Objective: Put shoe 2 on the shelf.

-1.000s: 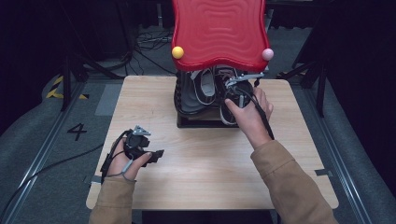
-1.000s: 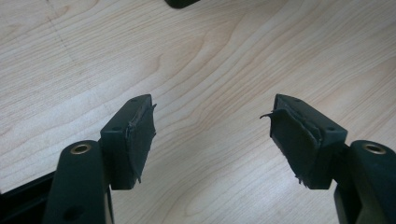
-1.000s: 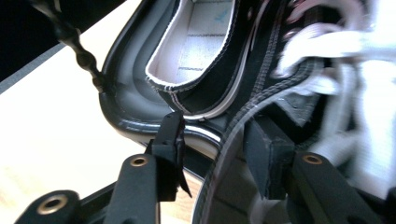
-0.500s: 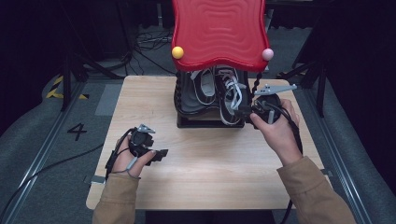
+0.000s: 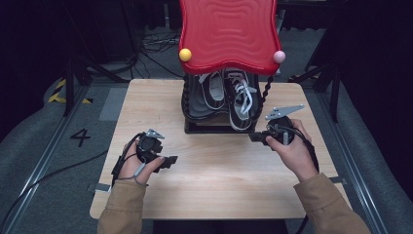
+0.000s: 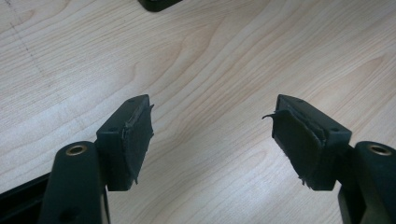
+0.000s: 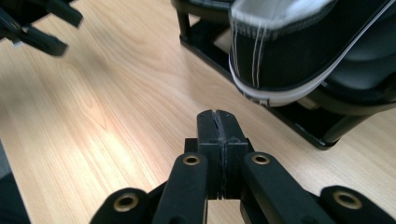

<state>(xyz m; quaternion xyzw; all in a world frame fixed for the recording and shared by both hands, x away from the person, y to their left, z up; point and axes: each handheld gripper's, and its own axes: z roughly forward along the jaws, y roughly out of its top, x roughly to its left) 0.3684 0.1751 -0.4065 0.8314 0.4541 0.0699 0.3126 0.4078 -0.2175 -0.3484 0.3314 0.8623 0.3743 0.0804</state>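
Sneakers (image 5: 229, 95) sit on the black rack (image 5: 214, 127), just ahead of the right gripper (image 5: 257, 137), whose jaws have just been closing, pressed together on nothing. Left gripper (image 5: 168, 161) rests spread and empty. Better reopen before approaching the near shoe's heel squarely.

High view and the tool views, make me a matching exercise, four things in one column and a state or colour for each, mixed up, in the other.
1. left tool
2. right tool
3. shelf top
4. table

A. pale wood
B. red
C. open, nothing between its pads
D. shut, empty, beside the shoe

Pairs: 1-C, 2-D, 3-B, 4-A
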